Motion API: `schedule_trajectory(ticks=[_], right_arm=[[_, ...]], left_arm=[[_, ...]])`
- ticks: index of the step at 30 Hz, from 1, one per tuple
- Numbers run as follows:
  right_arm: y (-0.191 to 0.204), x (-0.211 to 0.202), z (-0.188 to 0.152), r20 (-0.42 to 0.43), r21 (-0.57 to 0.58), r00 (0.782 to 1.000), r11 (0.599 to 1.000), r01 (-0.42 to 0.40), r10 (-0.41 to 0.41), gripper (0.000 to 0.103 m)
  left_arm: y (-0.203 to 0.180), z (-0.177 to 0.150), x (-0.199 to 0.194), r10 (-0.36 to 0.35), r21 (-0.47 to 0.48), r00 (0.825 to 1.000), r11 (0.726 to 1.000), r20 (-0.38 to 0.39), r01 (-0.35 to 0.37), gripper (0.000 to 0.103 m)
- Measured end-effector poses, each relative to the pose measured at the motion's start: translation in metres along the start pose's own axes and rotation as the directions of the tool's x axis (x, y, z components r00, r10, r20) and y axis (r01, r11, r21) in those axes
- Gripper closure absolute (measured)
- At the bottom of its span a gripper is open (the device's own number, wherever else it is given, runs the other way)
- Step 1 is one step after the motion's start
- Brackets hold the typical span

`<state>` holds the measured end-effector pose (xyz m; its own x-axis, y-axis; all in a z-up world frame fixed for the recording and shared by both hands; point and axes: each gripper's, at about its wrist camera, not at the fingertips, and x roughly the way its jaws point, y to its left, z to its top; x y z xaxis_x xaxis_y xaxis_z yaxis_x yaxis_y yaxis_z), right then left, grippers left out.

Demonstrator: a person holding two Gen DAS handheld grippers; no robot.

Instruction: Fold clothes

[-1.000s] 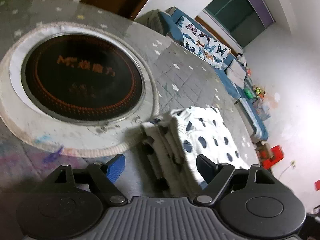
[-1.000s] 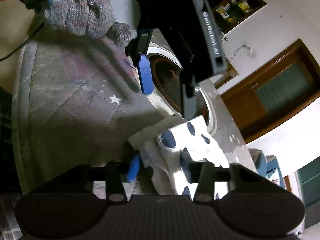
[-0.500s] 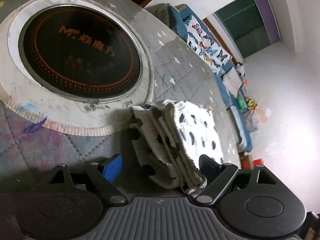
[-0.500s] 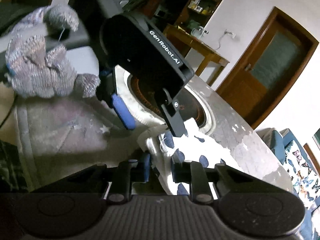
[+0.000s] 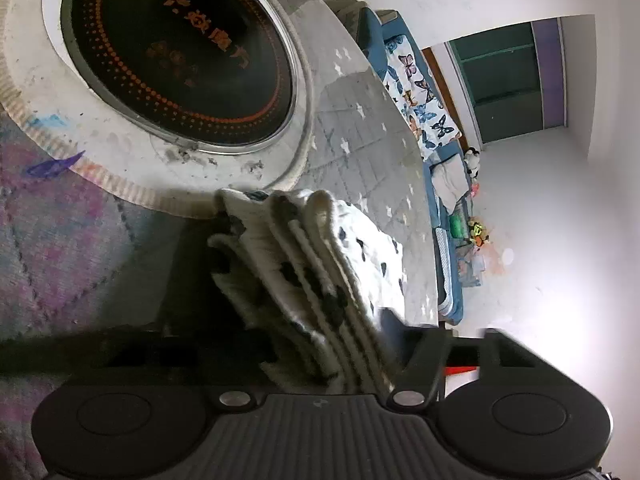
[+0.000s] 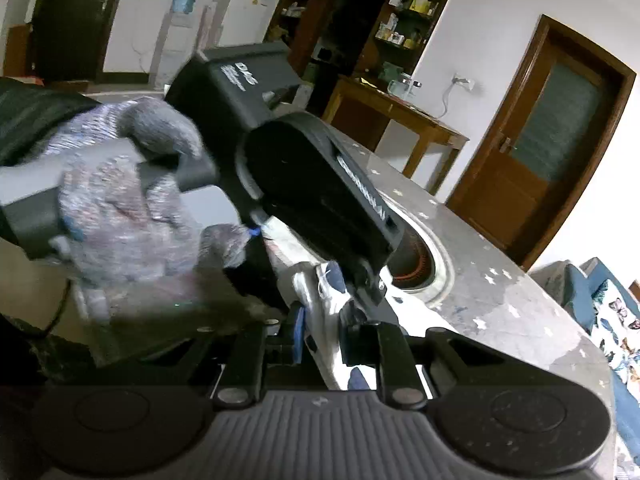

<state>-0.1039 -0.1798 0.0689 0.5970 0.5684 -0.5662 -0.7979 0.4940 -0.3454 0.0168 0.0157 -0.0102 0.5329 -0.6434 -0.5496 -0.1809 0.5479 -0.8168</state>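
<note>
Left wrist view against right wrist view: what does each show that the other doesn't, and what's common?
Only the left wrist view shows the stacked layer edges of the folded polka-dot cloth, the blue sofa with butterfly fabric and the green door.

Only the right wrist view shows the gloved hand on the left gripper, the wooden door, the shelves and the right gripper shut on the cloth.

Both show the cloth, the round induction cooktop and the grey star-patterned table cover.

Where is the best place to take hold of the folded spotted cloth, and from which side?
Grip the folded spotted cloth across its stacked layered edge, coming in level from the near side. All the layers show there, so one pinch probably holds the bundle together. The right gripper already clamps this edge.
</note>
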Motion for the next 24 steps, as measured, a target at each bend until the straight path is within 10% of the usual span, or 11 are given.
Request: schedule_trajectory(ticks=[3, 11, 24], right_arm=[[0.002, -0.001, -0.002, -0.005, 0.014, 1.000, 1.000, -0.021, 0.021, 0.087], [-0.030, -0.022, -0.014, 0.010, 0.188, 0.996, 0.979, -0.084, 0.084, 0.082], [-0.134, 0.023, -0.046, -0.107, 0.522, 0.994, 0.850, 0.075, -0.022, 0.081]], left_arm=[[0.004, 0.000, 0.000, 0.007, 0.014, 1.000, 1.000, 0.005, -0.007, 0.071], [0.010, 0.000, -0.002, 0.049, 0.061, 0.998, 0.997, 0.026, -0.051, 0.073], [0.007, -0.003, -0.004, 0.073, 0.108, 0.996, 0.991, 0.044, -0.077, 0.073]])
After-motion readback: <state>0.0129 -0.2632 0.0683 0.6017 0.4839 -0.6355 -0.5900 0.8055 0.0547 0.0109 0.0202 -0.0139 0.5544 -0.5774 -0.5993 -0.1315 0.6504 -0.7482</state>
